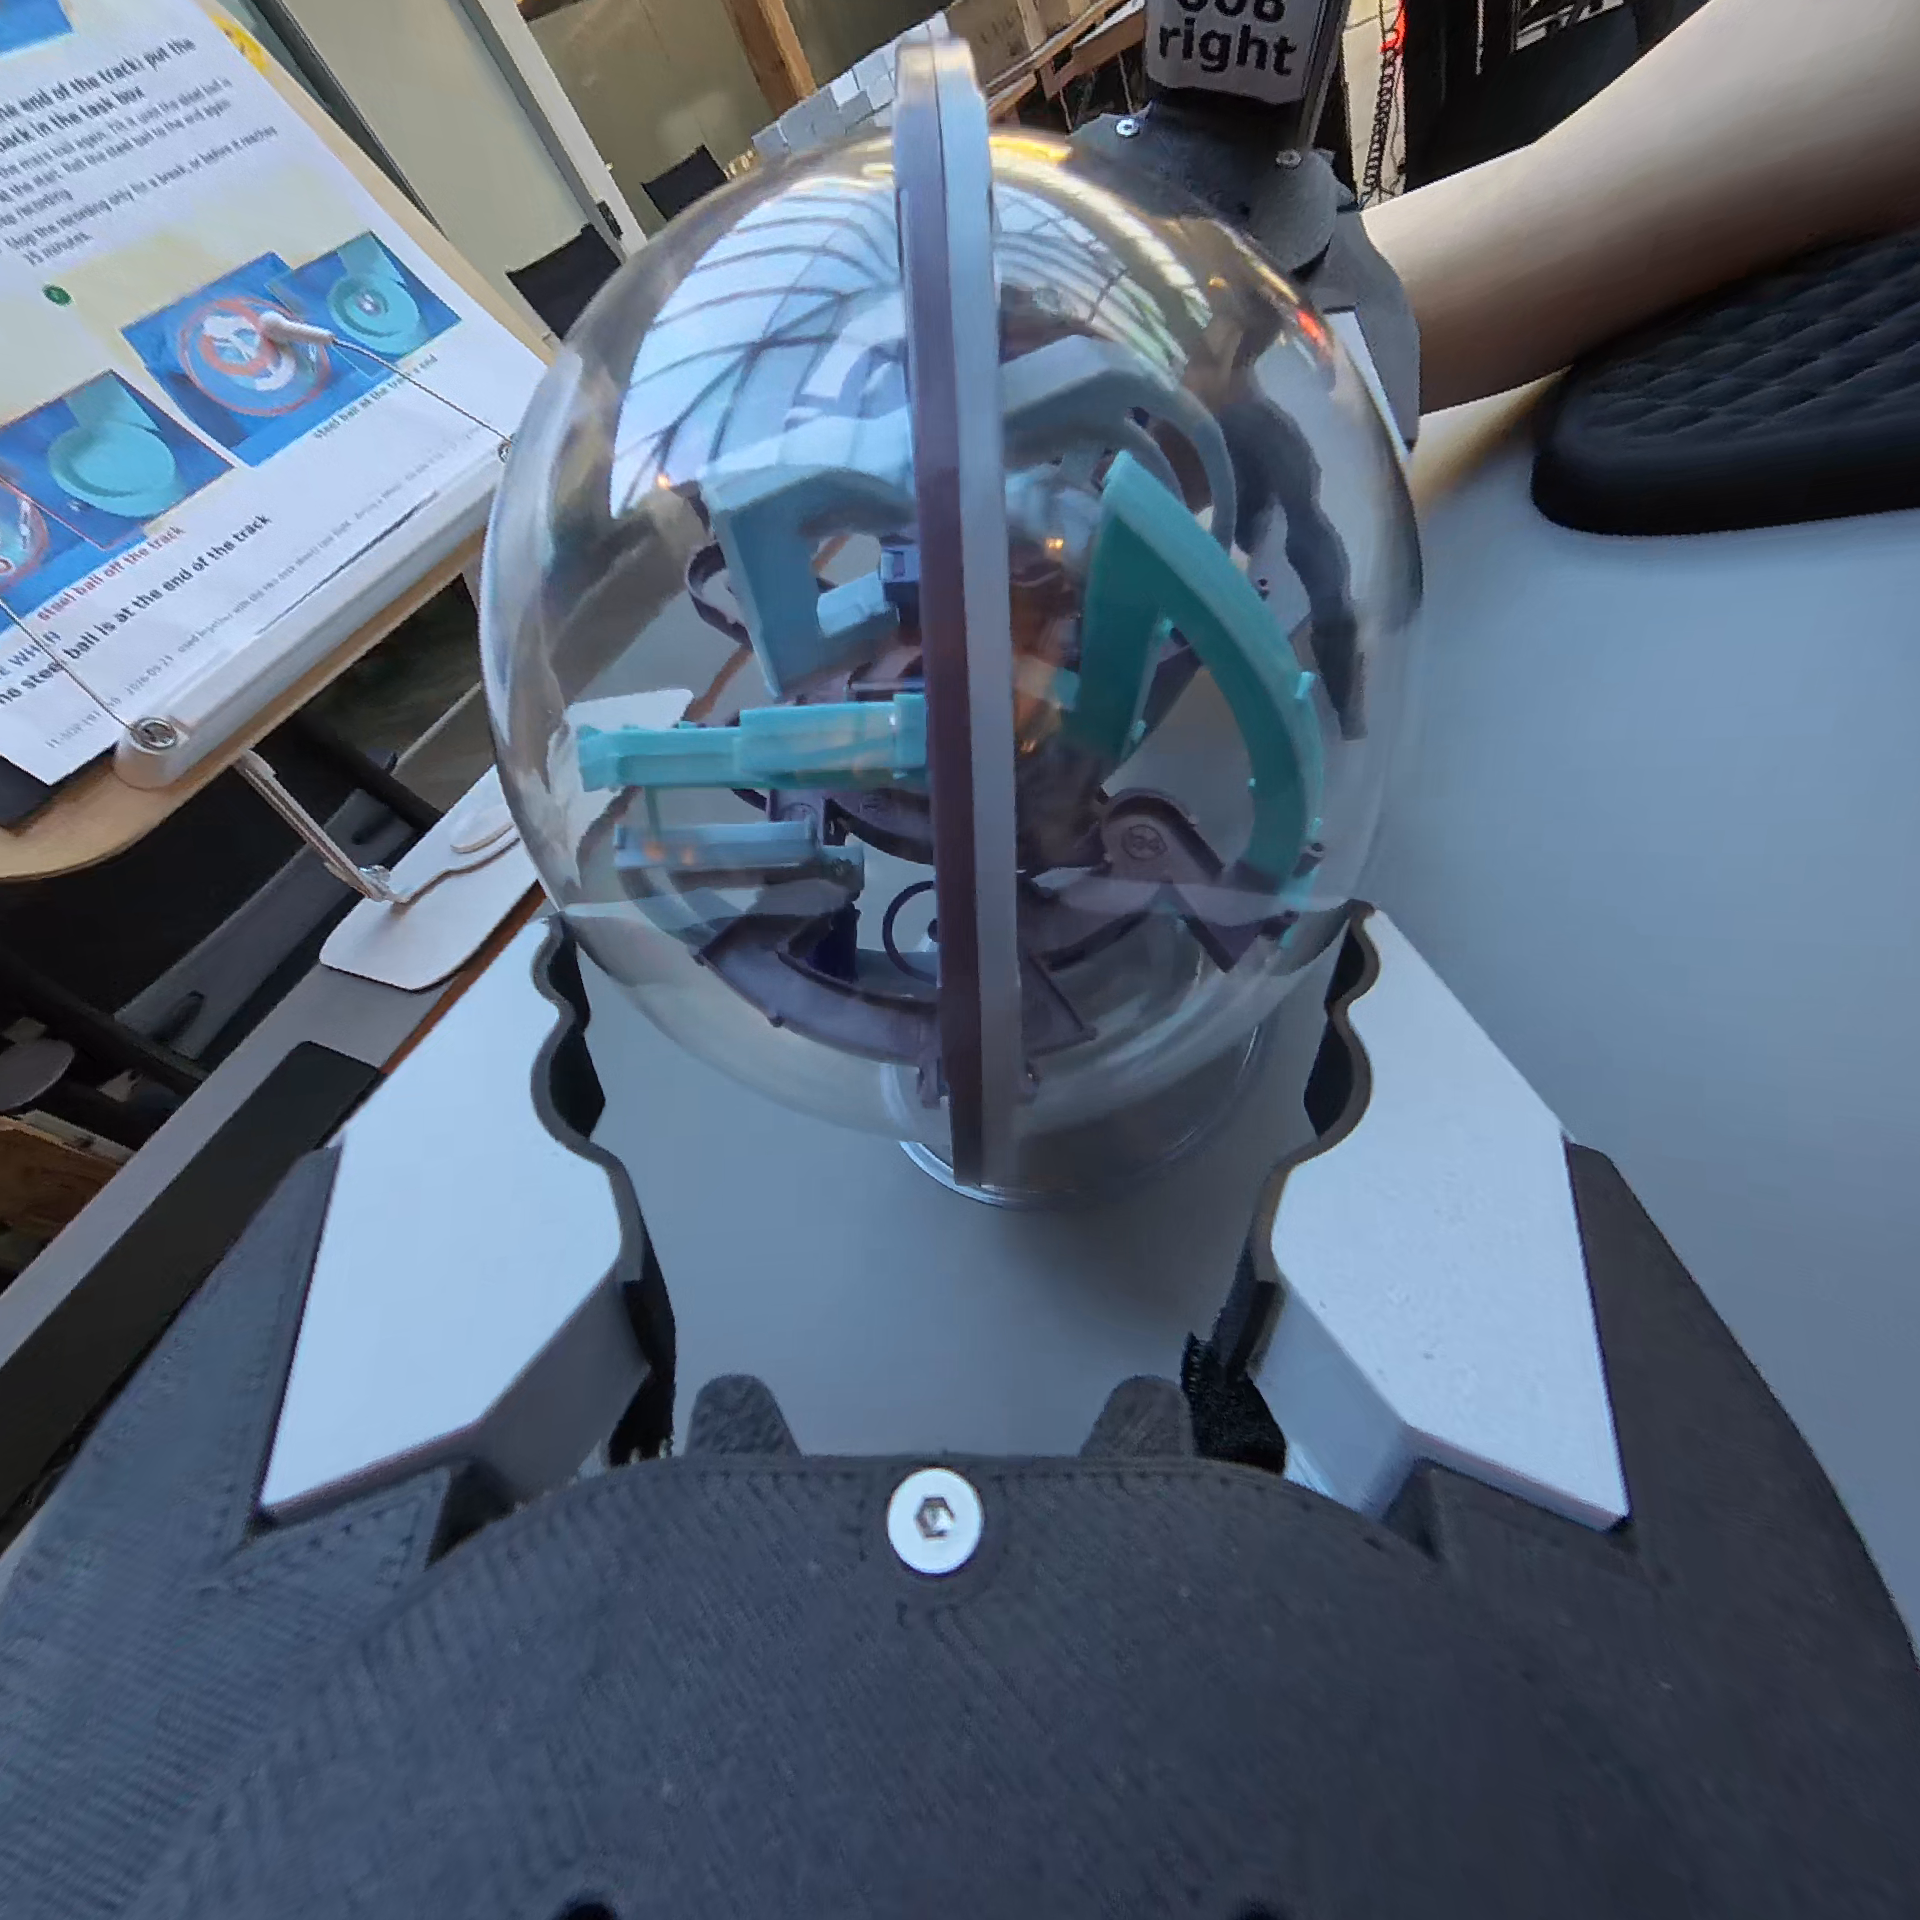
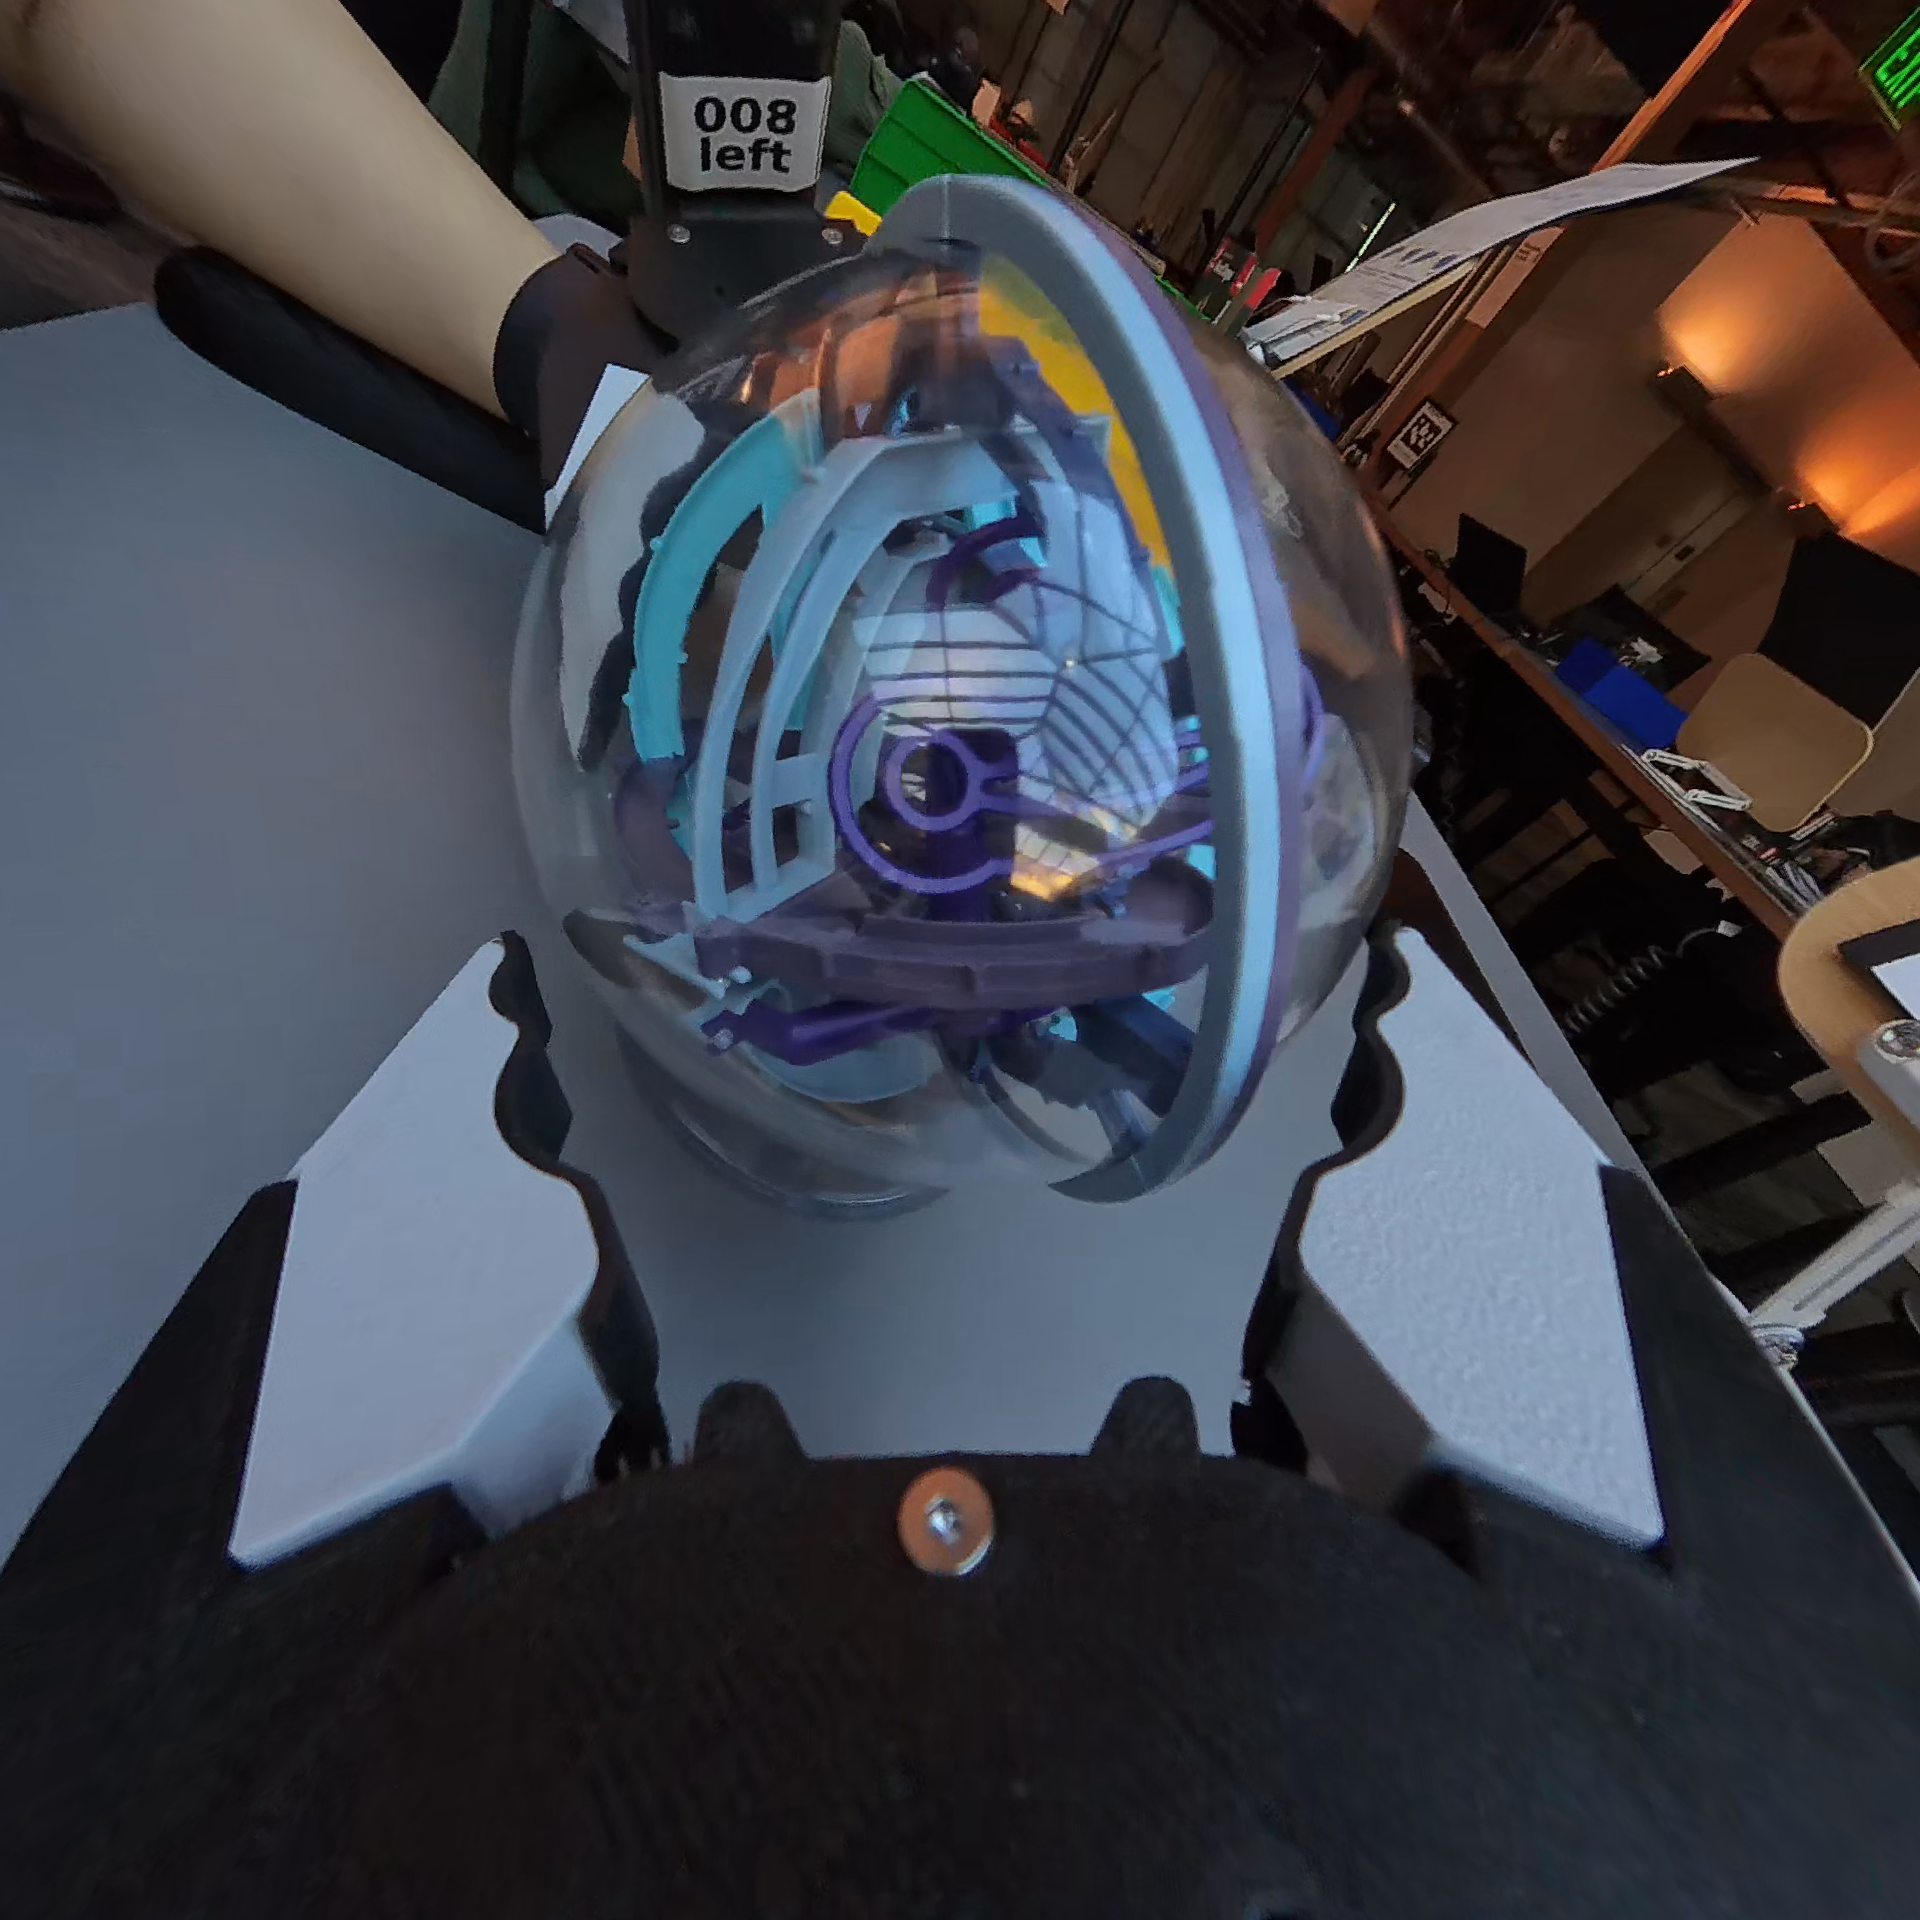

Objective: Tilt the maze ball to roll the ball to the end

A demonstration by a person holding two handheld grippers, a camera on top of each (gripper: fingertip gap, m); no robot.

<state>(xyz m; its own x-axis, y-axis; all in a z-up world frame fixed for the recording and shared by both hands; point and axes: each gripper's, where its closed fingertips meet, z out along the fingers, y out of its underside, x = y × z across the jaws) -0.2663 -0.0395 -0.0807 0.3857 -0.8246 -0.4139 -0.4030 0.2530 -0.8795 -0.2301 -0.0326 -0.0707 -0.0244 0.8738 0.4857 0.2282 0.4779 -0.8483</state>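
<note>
Both claws, left [image 1: 951,935] and right [image 2: 951,966], clamped on maze ball [image 1: 790,582]; steel ball indiscernible amid tracks.

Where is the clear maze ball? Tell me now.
The clear plastic maze ball sits centred in both wrist views, between the left gripper and right gripper, just above the grey table.

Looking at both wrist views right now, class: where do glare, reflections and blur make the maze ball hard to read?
Left wrist view: window reflections streak the upper-left dome of the maze ball, and the tracks inside look softly smeared. Right wrist view: a bright striped reflection covers the ball's centre, an orange-yellow patch tints its top, and the dim background is warm-lit. Both views bow straight edges outward.
</note>
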